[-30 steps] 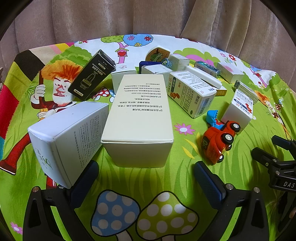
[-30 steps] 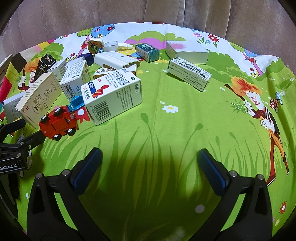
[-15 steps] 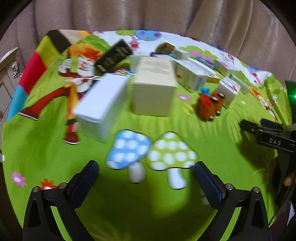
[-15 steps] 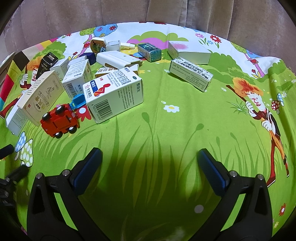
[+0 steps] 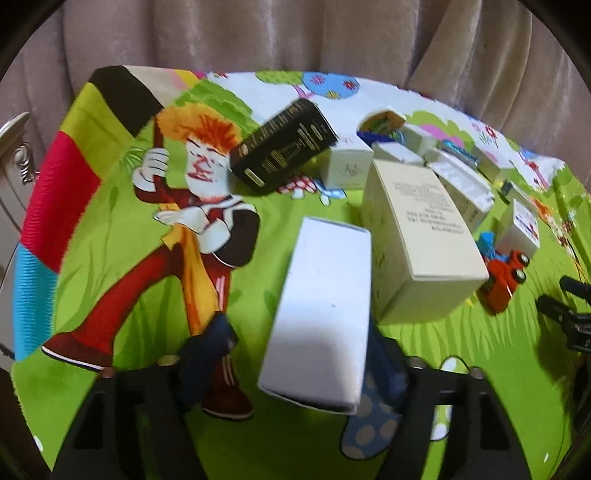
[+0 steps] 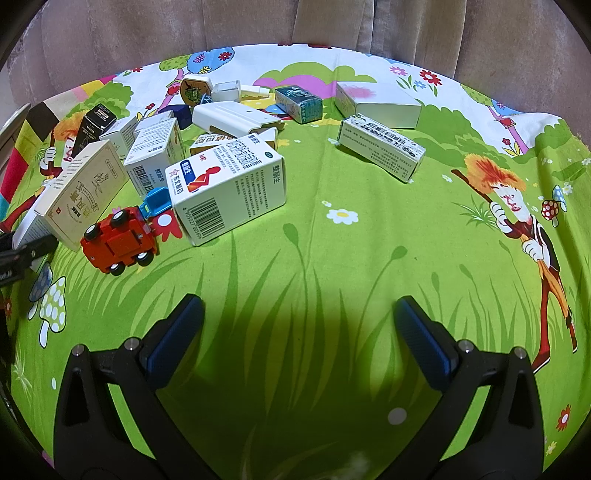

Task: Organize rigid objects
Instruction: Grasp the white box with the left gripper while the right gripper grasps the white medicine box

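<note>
A pinkish-beige curtain hangs in folds behind the table. The table is covered by a bright cartoon-printed cloth, lit from above. A silvery carved furniture edge is seen at the left.

The cartoon-printed cloth is bright green with darker grass blades, white daisies, spotted blue and green mushrooms and orange-haired figures in red trousers. The toy car is red with black wheels and a blue part at its back. One plain white box lies by a cream box with grey print. A black box carries gold lettering. The gripper pads are blue on black frames.
</note>
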A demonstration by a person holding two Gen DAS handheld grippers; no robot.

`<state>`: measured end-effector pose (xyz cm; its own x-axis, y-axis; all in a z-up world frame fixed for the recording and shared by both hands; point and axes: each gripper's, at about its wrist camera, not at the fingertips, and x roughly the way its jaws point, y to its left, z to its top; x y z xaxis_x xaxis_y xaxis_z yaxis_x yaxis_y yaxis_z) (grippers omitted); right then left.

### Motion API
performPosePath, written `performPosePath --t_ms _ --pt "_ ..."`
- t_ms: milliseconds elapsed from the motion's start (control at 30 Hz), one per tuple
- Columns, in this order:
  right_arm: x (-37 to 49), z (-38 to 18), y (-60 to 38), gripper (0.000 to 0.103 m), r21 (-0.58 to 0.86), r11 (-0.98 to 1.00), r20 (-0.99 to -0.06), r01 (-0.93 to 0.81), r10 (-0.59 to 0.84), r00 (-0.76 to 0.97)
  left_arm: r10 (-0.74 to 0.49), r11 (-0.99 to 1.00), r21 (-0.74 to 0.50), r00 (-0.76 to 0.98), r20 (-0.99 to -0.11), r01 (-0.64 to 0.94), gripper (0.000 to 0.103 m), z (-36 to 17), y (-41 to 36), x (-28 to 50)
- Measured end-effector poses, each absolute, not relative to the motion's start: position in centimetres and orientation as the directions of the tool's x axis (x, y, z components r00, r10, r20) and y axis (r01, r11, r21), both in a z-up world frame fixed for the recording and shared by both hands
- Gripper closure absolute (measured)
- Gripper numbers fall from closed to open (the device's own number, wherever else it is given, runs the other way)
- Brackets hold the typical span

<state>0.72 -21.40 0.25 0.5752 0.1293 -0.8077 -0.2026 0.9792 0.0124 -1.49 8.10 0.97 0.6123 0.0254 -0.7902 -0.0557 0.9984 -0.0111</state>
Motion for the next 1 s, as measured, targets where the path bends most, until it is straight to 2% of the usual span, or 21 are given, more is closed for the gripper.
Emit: performPosePath --t_ms 67,100,433,500,600,733,833,933,1000 --pt "0.7 0.3 -21.4 0.000 0.013 0.979 -0.807 -0.203 0.130 0.575 0.036 0.998 -0.005 0.633 -0.773 -0.063 0.061 1.0 8.1 -1.9" --pt "0.7 0.3 -21.4 0.000 0.013 0.979 -0.808 -0.203 0.130 0.575 0.044 0.997 -0.001 0.635 -0.771 -0.071 0.064 1.1 8.2 -2.0" --pt "0.8 0.6 -21.5 0.000 0.048 0.972 -0.822 -0.231 0.170 0.544 0.093 0.992 0.017 0.631 -0.770 -0.125 0.064 1.1 8.4 -2.1" --pt "1.1 1.5 -22.8 0.000 0.244 0.959 -0.803 -0.147 0.284 0.524 0.087 0.992 0.007 0.632 -0.770 -0.129 0.064 1.1 8.6 -2.2" --pt "1.6 2.9 -23.5 0.000 0.396 0.917 -0.753 -0.048 0.355 0.554 0.087 0.992 0.005 0.632 -0.770 -0.130 0.064 1.1 8.7 -2.3" --pt "4.2 4.0 -21.6 0.000 0.360 0.931 -0.767 0.056 0.262 0.586 0.085 0.991 0.002 0.632 -0.770 -0.130 0.064 1.1 8.7 -2.4" --pt "6.2 4.0 -20.1 0.000 0.399 0.907 -0.759 0.136 0.243 0.604 0.084 0.991 0.001 0.632 -0.770 -0.131 0.063 1.1 8.7 -2.4" --pt "7.3 3.6 -19.1 0.000 0.391 0.904 -0.772 0.171 0.221 0.596 0.081 0.991 -0.004 0.633 -0.770 -0.131 0.063 1.1 8.8 -2.4" --pt "7.9 3.1 -17.7 0.000 0.338 0.926 -0.794 0.167 0.186 0.578 0.078 0.991 -0.007 0.633 -0.770 -0.132 0.063 1.1 8.8 -2.4"
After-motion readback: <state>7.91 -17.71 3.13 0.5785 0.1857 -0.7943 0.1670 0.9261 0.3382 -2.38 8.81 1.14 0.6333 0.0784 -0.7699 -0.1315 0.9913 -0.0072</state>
